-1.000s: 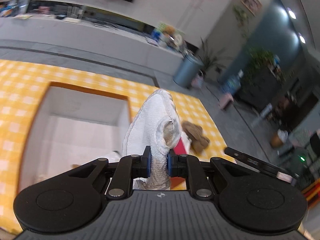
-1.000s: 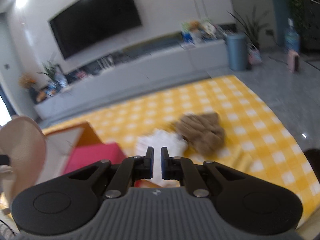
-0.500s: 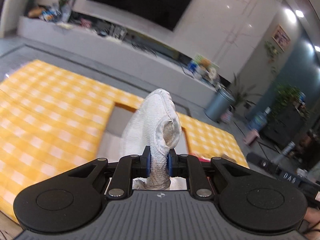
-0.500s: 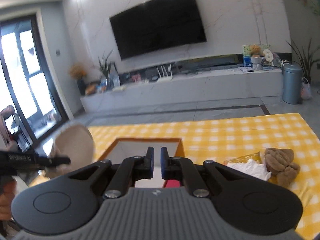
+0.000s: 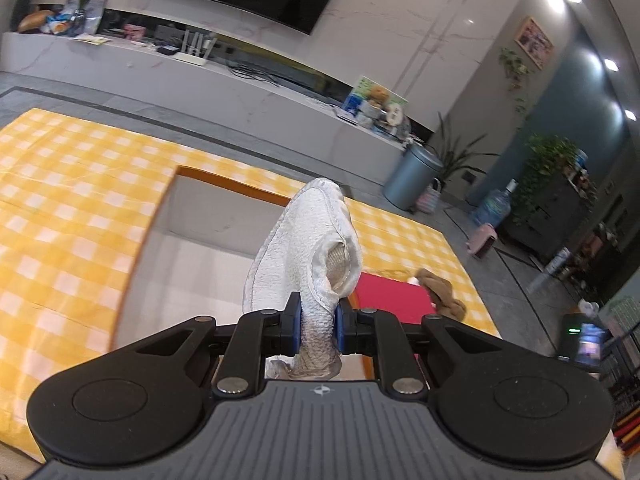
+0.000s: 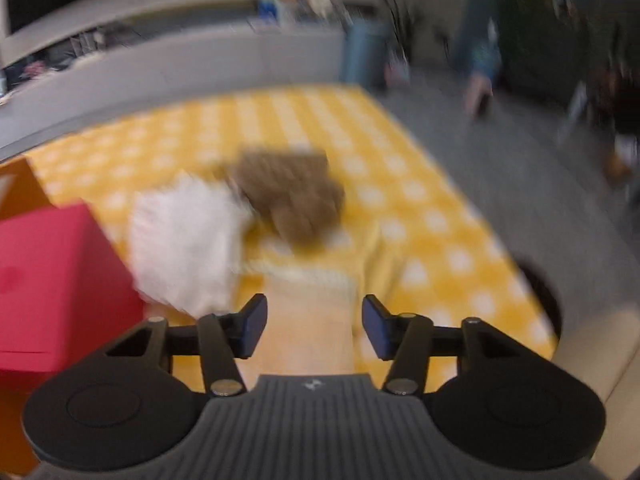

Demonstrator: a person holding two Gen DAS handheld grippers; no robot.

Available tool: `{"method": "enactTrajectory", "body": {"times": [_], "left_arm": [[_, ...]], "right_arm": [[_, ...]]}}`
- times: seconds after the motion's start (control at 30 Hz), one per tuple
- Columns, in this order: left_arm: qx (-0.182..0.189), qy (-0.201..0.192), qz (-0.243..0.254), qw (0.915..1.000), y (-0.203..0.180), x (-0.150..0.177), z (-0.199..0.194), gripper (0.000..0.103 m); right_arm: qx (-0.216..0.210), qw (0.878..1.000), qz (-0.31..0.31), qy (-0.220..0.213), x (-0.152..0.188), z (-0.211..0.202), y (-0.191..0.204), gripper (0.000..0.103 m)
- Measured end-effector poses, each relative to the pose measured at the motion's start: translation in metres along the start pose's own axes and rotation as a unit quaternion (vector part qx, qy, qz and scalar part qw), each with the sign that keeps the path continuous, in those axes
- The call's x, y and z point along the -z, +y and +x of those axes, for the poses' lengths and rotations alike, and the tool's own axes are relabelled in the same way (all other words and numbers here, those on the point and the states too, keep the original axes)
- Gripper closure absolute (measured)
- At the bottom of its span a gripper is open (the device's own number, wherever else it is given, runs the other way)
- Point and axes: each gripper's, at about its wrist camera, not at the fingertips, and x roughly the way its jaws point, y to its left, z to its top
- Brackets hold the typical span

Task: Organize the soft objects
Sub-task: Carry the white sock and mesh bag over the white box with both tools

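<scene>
My left gripper (image 5: pixel 316 330) is shut on a white slipper (image 5: pixel 308 248) and holds it upright above an open orange-rimmed box (image 5: pixel 200 240). A brown plush toy (image 5: pixel 440 292) lies on the yellow checked cloth to the right, past a red box (image 5: pixel 390 298). The right wrist view is blurred. My right gripper (image 6: pixel 314 326) is open and empty above the cloth. A pale soft item (image 6: pixel 310 312) lies between its fingers. Beyond it lie a white soft item (image 6: pixel 182 232) and the brown plush toy (image 6: pixel 290 196).
The red box (image 6: pixel 44 284) sits at the left of the right wrist view. The yellow checked cloth (image 5: pixel 60 208) covers the table. A grey bin (image 5: pixel 412 180) and a long TV bench (image 5: pixel 200 80) stand beyond the table.
My right gripper has opened and swung down and right towards the soft items. My left gripper still holds the slipper and has tilted down over the box.
</scene>
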Motion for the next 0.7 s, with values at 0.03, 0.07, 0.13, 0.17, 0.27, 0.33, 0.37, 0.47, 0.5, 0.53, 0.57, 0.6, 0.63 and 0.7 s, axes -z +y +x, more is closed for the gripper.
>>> {"method": "enactTrajectory", "body": {"times": [0.03,0.07,0.13,0.17,0.27,0.33,0.37,0.47,0.5,0.53,0.57,0.6,0.63,0.7], "left_arm": [[0.004,0.002,0.003,1.0,-0.003,0.002,0.001,0.085],[0.008,0.005,0.005,0.9999,-0.006,0.003,0.002,0.085],[0.014,0.013,0.013,0.9997,-0.012,0.005,0.006,0.085],[0.017,0.018,0.016,0.9996,-0.014,0.007,0.008,0.085],[0.031,0.026,0.021,0.999,-0.021,0.011,0.011,0.085],[0.042,0.031,0.024,0.9984,-0.025,0.013,0.013,0.085],[0.051,0.036,0.027,0.9977,-0.026,0.014,0.014,0.085],[0.083,0.053,0.03,0.9947,-0.031,0.017,0.016,0.085],[0.091,0.057,0.03,0.9938,-0.032,0.017,0.017,0.085],[0.096,0.06,0.032,0.9931,-0.033,0.017,0.017,0.085],[0.097,0.061,0.033,0.9929,-0.036,0.017,0.017,0.085],[0.096,0.06,0.035,0.9929,-0.037,0.017,0.016,0.085],[0.095,0.058,0.038,0.993,-0.039,0.017,0.015,0.085],[0.094,0.057,0.04,0.9931,-0.04,0.017,0.014,0.085]], "right_arm": [[-0.011,1.0,0.017,0.021,0.005,0.009,-0.01,0.036],[-0.019,0.999,0.031,0.04,0.006,0.02,-0.014,0.024],[-0.027,0.997,0.043,0.056,0.011,0.034,-0.016,0.018],[-0.028,0.997,0.038,0.065,0.014,0.039,-0.009,0.017],[-0.024,0.996,0.006,0.08,0.018,0.047,0.009,0.01],[-0.01,0.996,-0.013,0.085,0.021,0.052,0.018,0.01],[-0.004,0.996,-0.021,0.088,0.022,0.054,0.021,0.01],[0.005,0.996,-0.041,0.078,0.025,0.056,0.023,0.01],[0.008,0.996,-0.042,0.078,0.024,0.056,0.023,0.011],[0.008,0.996,-0.036,0.08,0.024,0.058,0.021,0.014],[0.0,0.996,-0.027,0.079,0.024,0.058,0.019,0.018],[-0.012,0.997,-0.02,0.078,0.024,0.057,0.016,0.022],[-0.023,0.997,-0.016,0.078,0.024,0.058,0.014,0.027],[-0.031,0.997,-0.014,0.076,0.024,0.058,0.014,0.028]]}}
